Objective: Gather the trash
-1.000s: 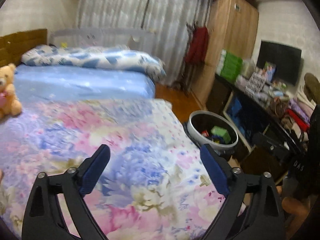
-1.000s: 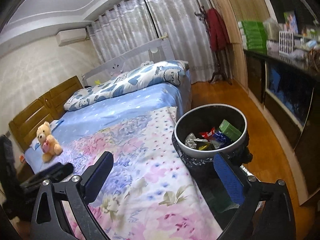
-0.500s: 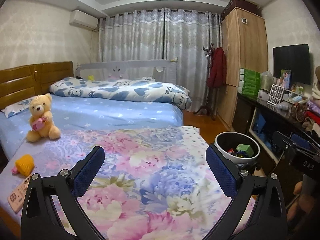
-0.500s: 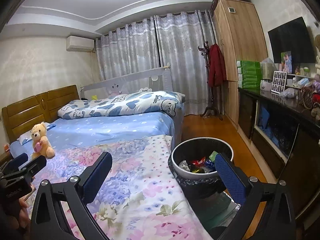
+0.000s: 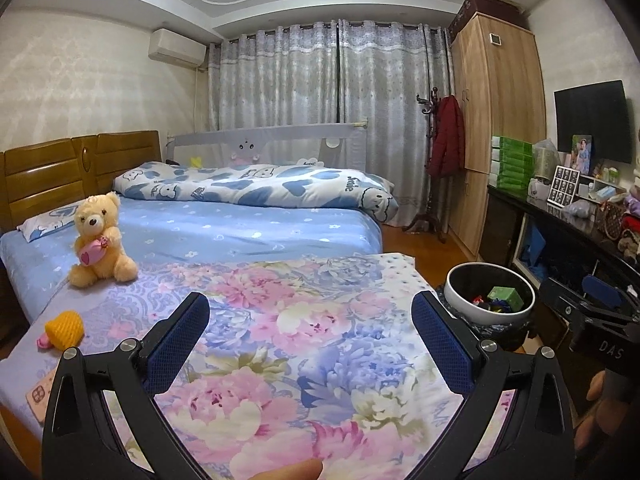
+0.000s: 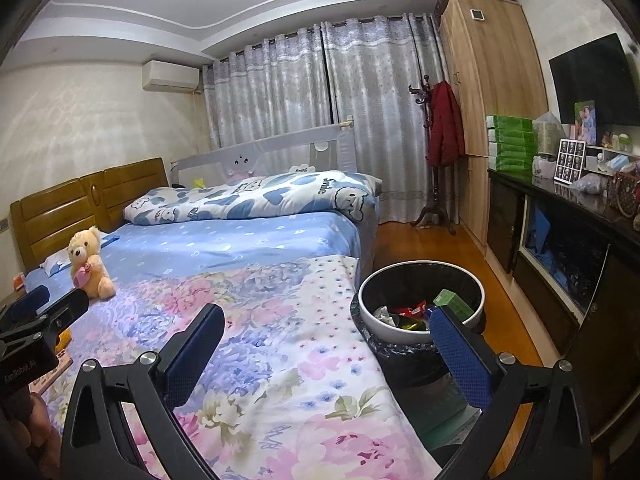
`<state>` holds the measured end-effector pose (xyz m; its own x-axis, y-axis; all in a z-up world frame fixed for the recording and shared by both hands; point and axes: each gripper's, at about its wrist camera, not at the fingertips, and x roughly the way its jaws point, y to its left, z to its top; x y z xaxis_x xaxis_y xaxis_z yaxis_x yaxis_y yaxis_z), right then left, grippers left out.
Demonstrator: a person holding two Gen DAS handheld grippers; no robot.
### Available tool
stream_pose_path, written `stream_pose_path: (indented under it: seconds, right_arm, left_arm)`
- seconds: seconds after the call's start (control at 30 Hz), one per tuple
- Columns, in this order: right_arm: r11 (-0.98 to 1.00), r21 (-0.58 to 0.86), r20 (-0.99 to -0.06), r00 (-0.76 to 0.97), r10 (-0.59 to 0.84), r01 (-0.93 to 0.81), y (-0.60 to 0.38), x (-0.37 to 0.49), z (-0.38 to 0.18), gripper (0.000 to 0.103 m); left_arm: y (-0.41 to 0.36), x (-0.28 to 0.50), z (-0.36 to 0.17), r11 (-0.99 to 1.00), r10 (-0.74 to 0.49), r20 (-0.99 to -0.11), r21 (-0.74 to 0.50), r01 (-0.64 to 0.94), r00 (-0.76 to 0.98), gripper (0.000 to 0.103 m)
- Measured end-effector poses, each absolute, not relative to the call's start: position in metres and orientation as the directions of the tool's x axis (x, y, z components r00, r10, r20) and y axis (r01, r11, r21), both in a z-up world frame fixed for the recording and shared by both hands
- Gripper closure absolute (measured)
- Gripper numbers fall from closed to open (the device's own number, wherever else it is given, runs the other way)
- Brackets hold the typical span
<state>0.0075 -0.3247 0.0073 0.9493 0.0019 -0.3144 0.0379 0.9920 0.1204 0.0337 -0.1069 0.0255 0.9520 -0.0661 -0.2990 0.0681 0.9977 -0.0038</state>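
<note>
We see both grippers held over the foot of the bed, each with its jaws spread wide and nothing between them. In the left wrist view the left gripper [image 5: 310,344] fills the lower part of the frame above the floral quilt [image 5: 288,344]. In the right wrist view the right gripper [image 6: 326,350] sits low in the frame, its left finger over the quilt and its right finger in front of the trash bin [image 6: 420,276].

The bin, white-rimmed with a black liner, stands on the wooden floor just beside the bed's corner, at centre right of the right wrist view and at right of the left wrist view. Inside it we make out a green box [image 6: 454,303], red wrappers and crumpled paper.

On the bed, at the left of the left wrist view, a yellow-orange foam net [image 5: 65,326] lies on the quilt with a small pink thing touching it. Below it, near the lower left edge, a pale flat item is partly hidden by the gripper; we cannot tell what it is. A teddy bear [image 5: 100,240] sits upright above them on the blue sheet [image 5: 240,236].
</note>
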Motion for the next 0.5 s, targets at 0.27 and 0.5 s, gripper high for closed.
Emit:
stream_pose_path:
  seconds: [0.27,0.5]
  right_arm:
    - [0.992,0.122,-0.316,0.949,0.005,0.036,-0.324,0.0085,0.0078,0.0]
    - [0.992,0.123,-0.31,0.951,0.014,0.025,-0.3192,0.0067,0.0077,0.0]
  left_arm:
    - [-0.1072,0.0322,0.0258,0.998,-0.062,-0.299,-0.001,0.065,0.952,0.0]
    - [-0.1063,0.0331,0.0248,0.998,-0.054,-0.301,0.005,0.059,0.952,0.0]
